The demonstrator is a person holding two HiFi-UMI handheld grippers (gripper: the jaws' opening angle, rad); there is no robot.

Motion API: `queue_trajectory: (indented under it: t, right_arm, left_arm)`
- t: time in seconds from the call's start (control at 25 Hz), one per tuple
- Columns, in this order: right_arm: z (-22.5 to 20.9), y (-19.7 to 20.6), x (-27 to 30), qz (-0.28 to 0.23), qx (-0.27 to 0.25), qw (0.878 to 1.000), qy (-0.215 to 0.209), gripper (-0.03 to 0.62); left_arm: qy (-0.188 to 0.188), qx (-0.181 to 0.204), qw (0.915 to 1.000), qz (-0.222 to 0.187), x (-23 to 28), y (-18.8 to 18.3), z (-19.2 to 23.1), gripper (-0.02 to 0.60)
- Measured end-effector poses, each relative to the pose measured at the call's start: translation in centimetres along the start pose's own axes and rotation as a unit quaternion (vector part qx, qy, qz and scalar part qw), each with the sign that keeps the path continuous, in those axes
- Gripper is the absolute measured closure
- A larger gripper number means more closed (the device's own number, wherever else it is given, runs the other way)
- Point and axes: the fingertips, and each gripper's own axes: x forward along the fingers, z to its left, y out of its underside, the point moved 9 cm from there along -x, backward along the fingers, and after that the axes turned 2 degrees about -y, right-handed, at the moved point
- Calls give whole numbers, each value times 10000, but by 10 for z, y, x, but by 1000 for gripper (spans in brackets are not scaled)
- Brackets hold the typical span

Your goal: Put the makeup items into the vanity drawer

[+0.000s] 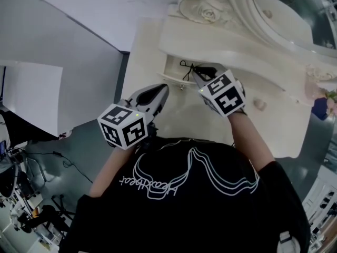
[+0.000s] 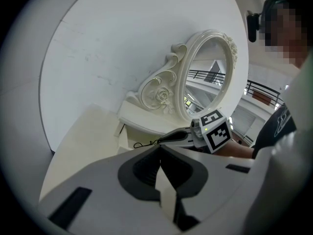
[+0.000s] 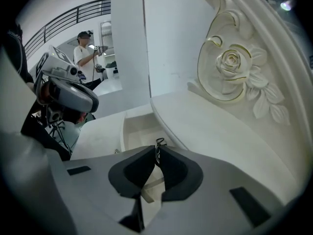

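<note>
Your right gripper (image 3: pixel 156 153) is nearly closed, its jaws pinching one thin black looped cord (image 3: pixel 159 144) right over the single open vanity drawer (image 3: pixel 139 129). The cord's free end trails into that drawer. Your left gripper (image 2: pixel 160 153) has its jaws together with nothing between them, and it hangs back from the drawer over the bare vanity top (image 1: pixel 142 51). The curved shelf edge (image 3: pixel 171 126) overhangs the drawer just beside your right jaws. One oval mirror (image 2: pixel 208 72) stands above.
</note>
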Motion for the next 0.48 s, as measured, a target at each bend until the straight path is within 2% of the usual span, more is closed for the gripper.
queue_trajectory:
  t: [0.28, 0.48]
  right_arm:
    - [2, -3, 4, 145, -303, 9994, 87, 557]
    - [3, -4, 0, 49, -305, 9995, 40, 508]
  left_arm:
    - [-12, -42, 10000, 0, -1, 1, 3, 575]
    - [-16, -43, 10000, -3, -2, 1, 2, 575]
